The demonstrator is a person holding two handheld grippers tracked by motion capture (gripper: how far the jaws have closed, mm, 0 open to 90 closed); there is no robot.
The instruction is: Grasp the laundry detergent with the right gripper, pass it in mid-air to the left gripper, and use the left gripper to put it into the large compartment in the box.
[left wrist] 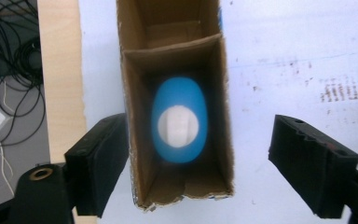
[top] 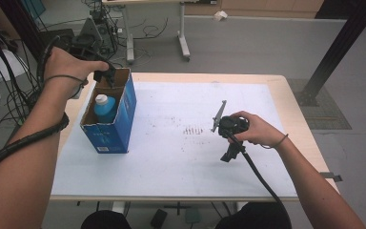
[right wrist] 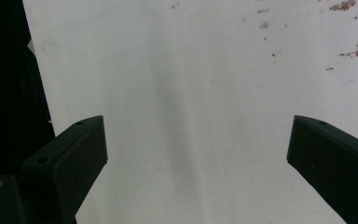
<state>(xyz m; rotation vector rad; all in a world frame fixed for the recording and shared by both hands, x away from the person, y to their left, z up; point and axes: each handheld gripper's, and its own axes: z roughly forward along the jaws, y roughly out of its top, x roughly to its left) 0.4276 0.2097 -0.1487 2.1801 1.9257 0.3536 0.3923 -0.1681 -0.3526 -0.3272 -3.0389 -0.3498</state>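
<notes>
Blue bottle (top: 105, 108) with a white cap stands inside the open cardboard box (top: 124, 112) at the left of the high view, on the white-covered worktop (top: 171, 157). Left tongs (top: 105, 76) hang above the box's far end, spread wide and holding nothing. Right tongs (top: 229, 153), right of centre, point down at bare worktop, also released.

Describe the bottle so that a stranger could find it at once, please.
On the white table cover, near its left edge, an open blue cardboard box stands. The bottle stands upright inside it, below the left gripper: blue body, white cap, nothing else in its compartment.
</notes>
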